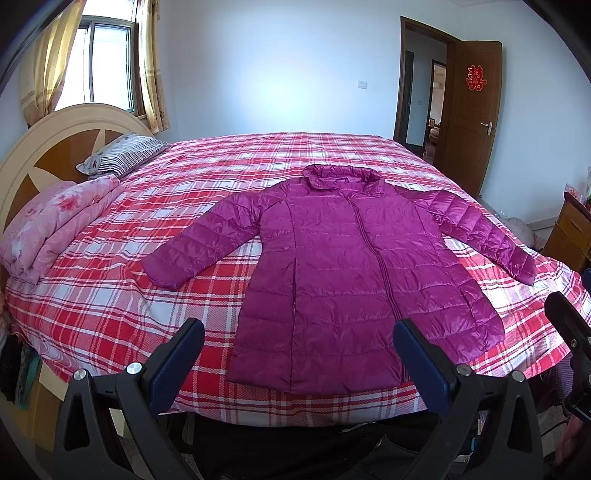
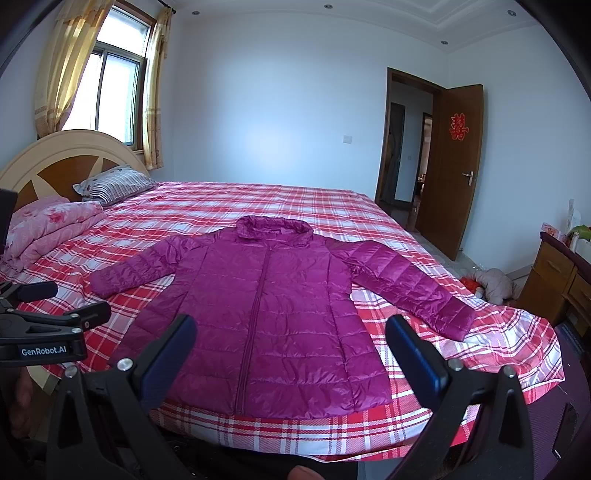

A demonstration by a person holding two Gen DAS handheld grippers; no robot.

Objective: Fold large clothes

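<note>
Only right wrist view shows ceiling lights above jacket

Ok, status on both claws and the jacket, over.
Left claw open, empty, short of the bed. Right claw open, empty. Jacket flat on bed, zipped, sleeves spread, unfolded. Nothing lying on it.
</note>
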